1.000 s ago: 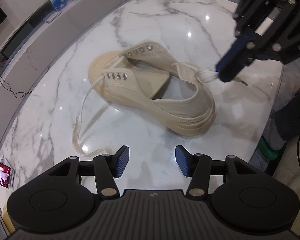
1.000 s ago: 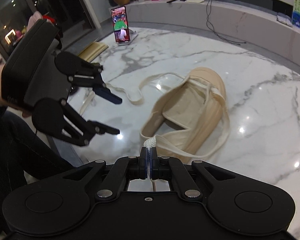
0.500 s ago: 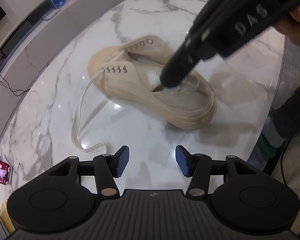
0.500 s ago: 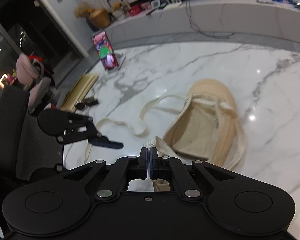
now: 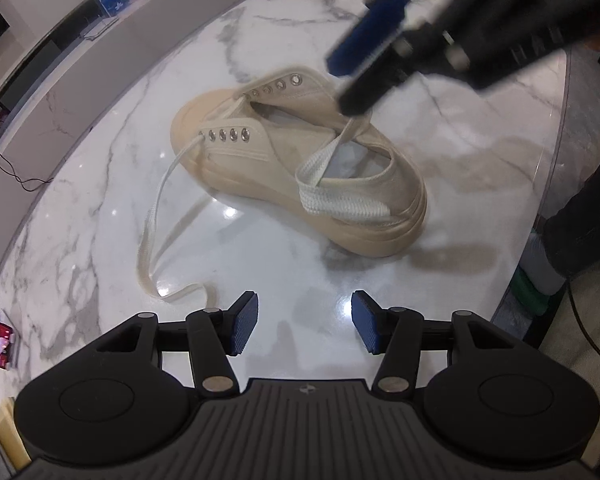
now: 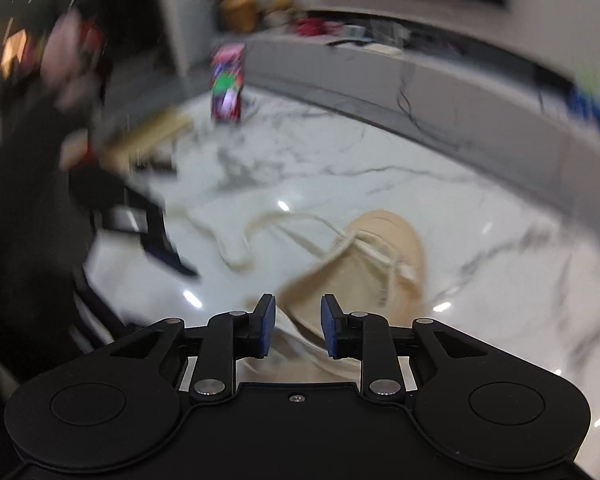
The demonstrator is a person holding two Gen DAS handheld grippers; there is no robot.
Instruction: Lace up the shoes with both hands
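No readable writing anywhere in these shots. Cream canvas platform shoe (image 5: pixel 300 176) sitting on its sole mid white marble tabletop (image 5: pixel 100 208), toe pointing away, metal eyelets mostly unlaced. Flat cream lace (image 5: pixel 340 184) draped over the heel opening, other end trailing across the marble. Left gripper (image 5: pixel 305 328) hanging near the shoe, jaws half open with nothing between. Right gripper (image 6: pixel 298 330) right over the heel, jaws just been opening, narrow gap, lace dangling just under the tips, apparently let go.
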